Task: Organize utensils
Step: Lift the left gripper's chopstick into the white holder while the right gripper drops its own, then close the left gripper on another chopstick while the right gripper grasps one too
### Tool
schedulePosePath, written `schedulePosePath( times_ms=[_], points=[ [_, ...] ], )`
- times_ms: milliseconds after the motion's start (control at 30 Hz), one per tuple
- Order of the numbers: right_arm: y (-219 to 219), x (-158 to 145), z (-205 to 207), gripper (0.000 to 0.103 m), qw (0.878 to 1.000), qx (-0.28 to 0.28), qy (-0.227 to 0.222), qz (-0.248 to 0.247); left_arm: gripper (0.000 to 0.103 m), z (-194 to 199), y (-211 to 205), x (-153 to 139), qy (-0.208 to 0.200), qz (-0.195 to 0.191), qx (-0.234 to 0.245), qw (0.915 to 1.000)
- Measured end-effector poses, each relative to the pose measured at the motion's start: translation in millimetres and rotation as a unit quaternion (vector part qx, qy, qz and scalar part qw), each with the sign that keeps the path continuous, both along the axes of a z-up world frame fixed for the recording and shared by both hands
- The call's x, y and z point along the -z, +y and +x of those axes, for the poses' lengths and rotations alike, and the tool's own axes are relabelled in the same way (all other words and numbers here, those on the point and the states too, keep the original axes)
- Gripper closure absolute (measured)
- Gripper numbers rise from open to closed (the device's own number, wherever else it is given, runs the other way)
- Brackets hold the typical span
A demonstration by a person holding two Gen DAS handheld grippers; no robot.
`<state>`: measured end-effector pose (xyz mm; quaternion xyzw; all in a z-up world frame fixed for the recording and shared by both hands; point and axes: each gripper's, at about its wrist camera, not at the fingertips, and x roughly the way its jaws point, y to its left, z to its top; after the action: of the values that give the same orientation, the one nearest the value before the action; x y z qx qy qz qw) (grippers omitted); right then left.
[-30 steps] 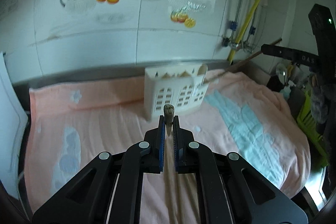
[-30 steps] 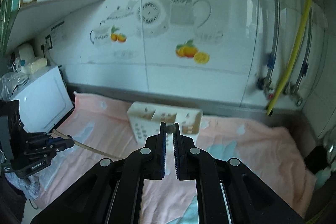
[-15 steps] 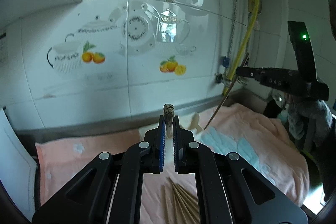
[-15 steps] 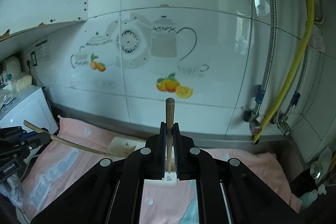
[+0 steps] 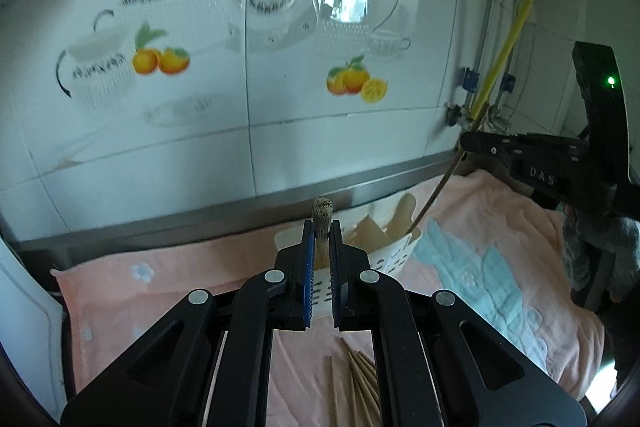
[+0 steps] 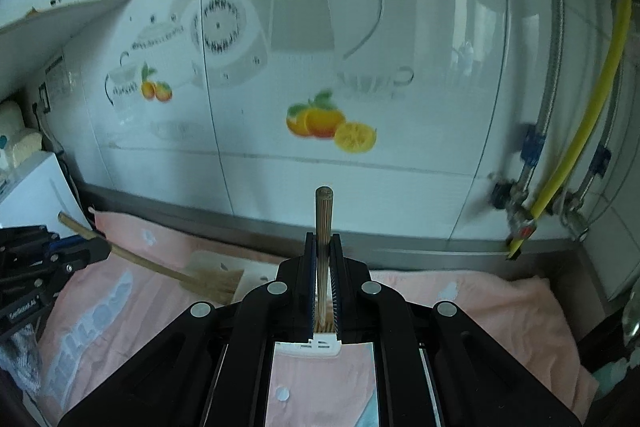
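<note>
Two black two-finger grippers are at work here, and each pinches a wooden utensil. Our left gripper (image 5: 321,241) has its blue-padded fingers pressed onto the handle of a flat wooden spatula (image 6: 208,277); in the right wrist view that spatula's blade hangs over the left end of the white slotted plastic utensil holder (image 5: 394,257), and the left gripper (image 6: 90,251) shows at the left edge. Our right gripper (image 6: 323,255) is clamped on a thin brown wooden chopstick (image 6: 323,227) that stands upright between its fingers, its round end above the fingertips. In the left wrist view the right gripper (image 5: 466,143) appears at the far right, and the chopstick (image 5: 436,193) slants down from it into the right end of the holder. The holder stands on a pink towel (image 5: 168,275) with a pale blue pattern, near the far steel edge of the counter, below a white tiled wall (image 5: 248,99) with teapot and orange decals. A bundle of loose wooden chopsticks (image 5: 360,383) lies on the towel just near of the holder. A yellow hose (image 6: 592,115) runs down the wall on the right.
</note>
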<state>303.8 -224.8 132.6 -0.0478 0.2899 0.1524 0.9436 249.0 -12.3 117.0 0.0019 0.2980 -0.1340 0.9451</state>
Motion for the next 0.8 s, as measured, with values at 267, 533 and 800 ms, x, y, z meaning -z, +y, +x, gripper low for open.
schedulePosePath(
  times_ms=[267, 533, 800],
  points=[
    [-4.9, 11.3, -7.3, 0.083, 1.000, 0.002, -0.003, 0.003, 0.095, -1.6, 2.6, 8.2, 0.001, -0.007, -0.005, 1.0000],
    [-8.6, 0.3, -53.7, 0.040, 0.998, 0.007, -0.058, -0.008, 0.079, -30.9, 8.9, -3.4, -0.026, -0.017, -0.008, 0.9995],
    [-3.3, 2.0, -121.3, 0.012, 0.993, 0.006, -0.114, -0.013, 0.076, -77.3, 21.1, 14.7, -0.027, -0.025, -0.011, 0.9993]
  ],
)
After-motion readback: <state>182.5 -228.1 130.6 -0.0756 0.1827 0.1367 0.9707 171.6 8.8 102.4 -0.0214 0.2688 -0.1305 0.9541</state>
